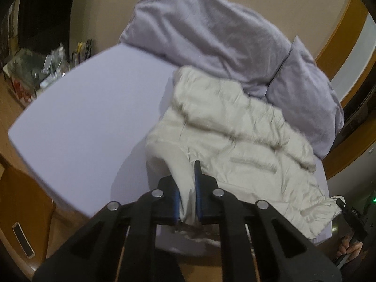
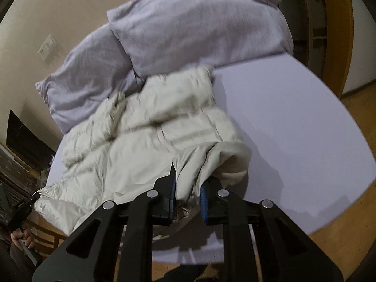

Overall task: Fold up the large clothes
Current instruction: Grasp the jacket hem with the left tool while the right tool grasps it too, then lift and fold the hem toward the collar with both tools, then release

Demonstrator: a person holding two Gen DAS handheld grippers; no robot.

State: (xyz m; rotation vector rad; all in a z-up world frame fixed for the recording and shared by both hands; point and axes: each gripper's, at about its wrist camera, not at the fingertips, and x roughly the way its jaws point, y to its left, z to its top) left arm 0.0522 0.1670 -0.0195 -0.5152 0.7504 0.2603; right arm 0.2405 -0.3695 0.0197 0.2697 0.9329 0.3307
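A cream quilted puffer jacket (image 1: 237, 138) lies crumpled on a lavender bed sheet (image 1: 89, 108). My left gripper (image 1: 186, 188) is shut on a fold of the jacket's near edge, lifted off the bed. In the right wrist view the same jacket (image 2: 145, 136) spreads across the sheet (image 2: 293, 122). My right gripper (image 2: 188, 185) is shut on a bunched fold of the jacket's near edge, raised above the sheet. Each gripper also shows small at the other view's edge, the right one (image 1: 340, 202) holding the jacket's far corner.
A lavender duvet (image 1: 206, 30) and pillow (image 1: 307, 89) are heaped at the head of the bed against a beige wall. A cluttered side table (image 1: 40, 70) stands left of the bed. Wooden floor and bed frame (image 2: 347, 216) surround the mattress.
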